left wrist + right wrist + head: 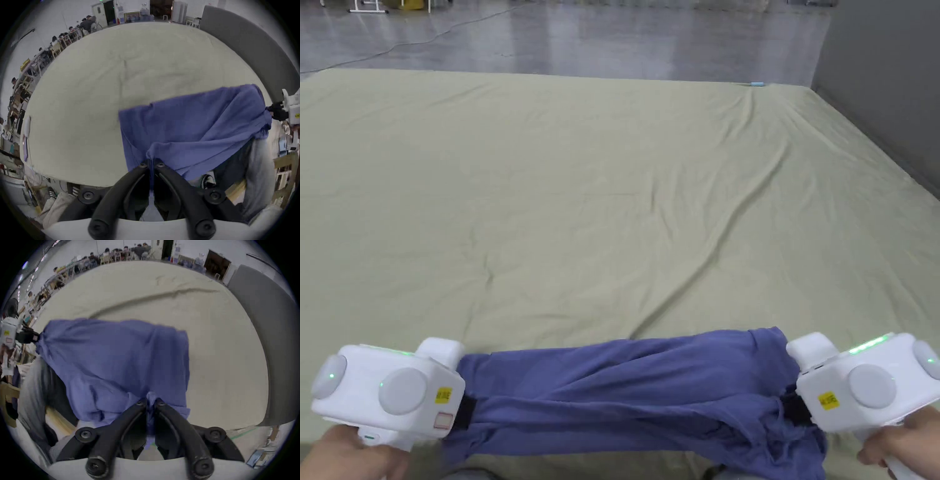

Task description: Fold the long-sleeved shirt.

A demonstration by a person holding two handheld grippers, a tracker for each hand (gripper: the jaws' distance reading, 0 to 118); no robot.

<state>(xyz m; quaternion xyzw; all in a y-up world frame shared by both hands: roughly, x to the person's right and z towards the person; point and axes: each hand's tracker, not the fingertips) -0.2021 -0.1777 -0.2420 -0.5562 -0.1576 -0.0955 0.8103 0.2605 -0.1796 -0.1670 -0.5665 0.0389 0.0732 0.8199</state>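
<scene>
the soft, crumpled blue shirt (625, 387) is hanging stretched in a sagging band over the near edge of the wrinkled olive sheet (600, 187), the left gripper (151, 164) and right gripper (150, 402) each pinching a bunched end.

Light: even, diffuse, bright; shadows faint.
Glare: sheen on floor (600, 37).
Gripper views: strong fisheye distortion, dark corners; cloth edges blurred, possibly motion.

Wrinkled olive-green sheet (600, 187) covers work surface; grey floor (581, 31) beyond; seated people at tables (123, 253) along far wall
</scene>
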